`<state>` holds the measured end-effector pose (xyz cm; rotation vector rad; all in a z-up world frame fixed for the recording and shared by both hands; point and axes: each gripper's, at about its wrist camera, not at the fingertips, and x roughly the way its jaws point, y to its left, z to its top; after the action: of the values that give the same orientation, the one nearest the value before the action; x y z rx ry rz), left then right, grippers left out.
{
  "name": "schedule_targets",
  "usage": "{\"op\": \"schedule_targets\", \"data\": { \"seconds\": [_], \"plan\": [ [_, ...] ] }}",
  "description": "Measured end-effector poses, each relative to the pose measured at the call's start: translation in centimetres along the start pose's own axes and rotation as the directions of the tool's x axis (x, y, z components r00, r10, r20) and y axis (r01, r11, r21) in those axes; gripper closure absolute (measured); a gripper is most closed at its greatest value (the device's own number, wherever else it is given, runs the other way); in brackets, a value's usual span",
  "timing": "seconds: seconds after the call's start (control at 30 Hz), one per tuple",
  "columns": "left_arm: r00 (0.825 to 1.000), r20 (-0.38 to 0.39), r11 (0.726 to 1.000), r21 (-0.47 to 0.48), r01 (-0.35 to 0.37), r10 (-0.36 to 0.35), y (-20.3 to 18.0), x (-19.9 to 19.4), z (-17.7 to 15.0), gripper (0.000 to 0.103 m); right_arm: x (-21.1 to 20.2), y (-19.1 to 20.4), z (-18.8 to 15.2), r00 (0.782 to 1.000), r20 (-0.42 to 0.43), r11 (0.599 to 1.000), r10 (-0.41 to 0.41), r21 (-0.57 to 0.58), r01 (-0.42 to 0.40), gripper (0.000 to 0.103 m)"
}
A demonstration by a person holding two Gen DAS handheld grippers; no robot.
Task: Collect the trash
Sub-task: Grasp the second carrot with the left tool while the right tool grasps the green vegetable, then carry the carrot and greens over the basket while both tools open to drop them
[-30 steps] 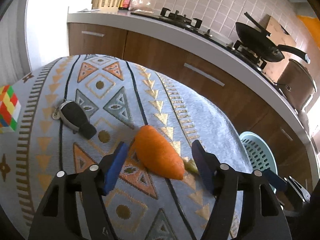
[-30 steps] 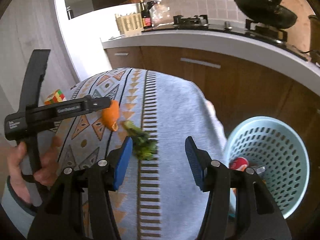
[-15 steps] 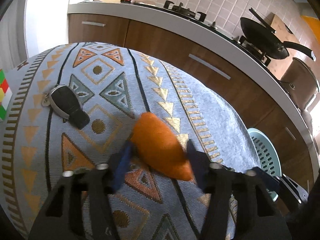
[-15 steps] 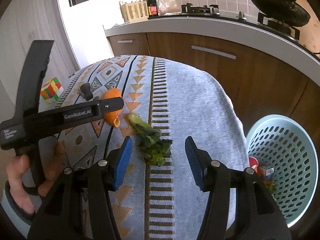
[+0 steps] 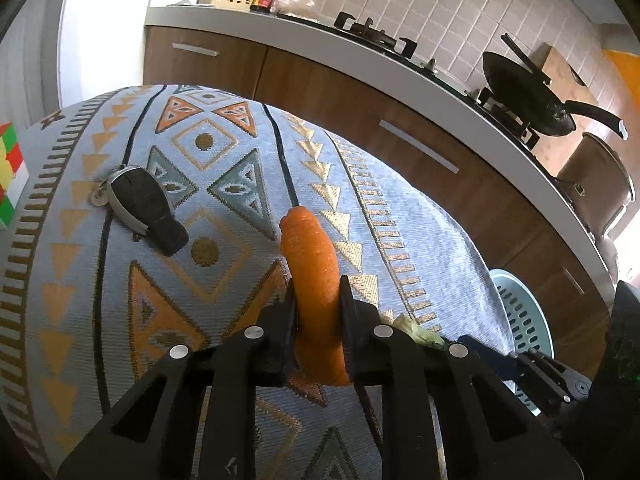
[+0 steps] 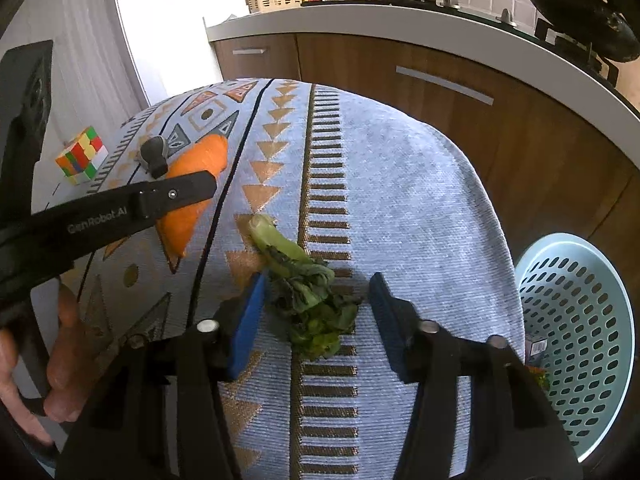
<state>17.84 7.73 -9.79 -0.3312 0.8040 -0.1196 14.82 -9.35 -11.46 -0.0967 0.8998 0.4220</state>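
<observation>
Trash was seen in two pieces on the table, which was covered by a pale blue woven cloth with orange and brown geometric patterns. An orange carrot piece was clamped between the black fingers of the left tongs, its blunt end pointing away from the camera, and whether it rested on the cloth or was raised could not be told. A wilted green leafy vegetable scrap lay flat on the cloth, just beside the carrot piece on the basket side. The right tongs were spread apart, with one blue pad on each side of the scrap; the left pad was close against the leaves and the right one stood clear.

A pale turquoise perforated plastic basket stood below the table edge, well apart from the carrot piece, with some coloured items inside that were too small to identify. A black car key fob lay near the carrot piece on the opposite side, and a multicoloured puzzle cube sat farther out beyond the fob.
</observation>
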Motion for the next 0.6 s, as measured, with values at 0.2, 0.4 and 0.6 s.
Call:
{"op": "schedule_targets", "data": {
  "seconds": [0.2,0.4,0.6],
  "plan": [
    [1.0,0.013,1.0,0.008,-0.002,0.001,-0.2,-0.2,-0.1,0.086,-0.7,-0.1,-0.3,1.0,0.022,1.0,0.0,0.028,-0.001,0.084],
    [0.999,0.035,0.999,0.038,-0.015,0.013,-0.7,-0.6,-0.1,0.086,-2.8,-1.2,-0.5,0.998,0.061,0.998,-0.012,0.061,0.008,0.085],
    [0.999,0.049,0.997,0.077,-0.005,0.001,-1.6,-0.9,-0.2,0.086,-5.5,-2.9,-1.0,0.994,0.099,0.994,-0.055,0.104,0.044,0.085]
  ]
}}
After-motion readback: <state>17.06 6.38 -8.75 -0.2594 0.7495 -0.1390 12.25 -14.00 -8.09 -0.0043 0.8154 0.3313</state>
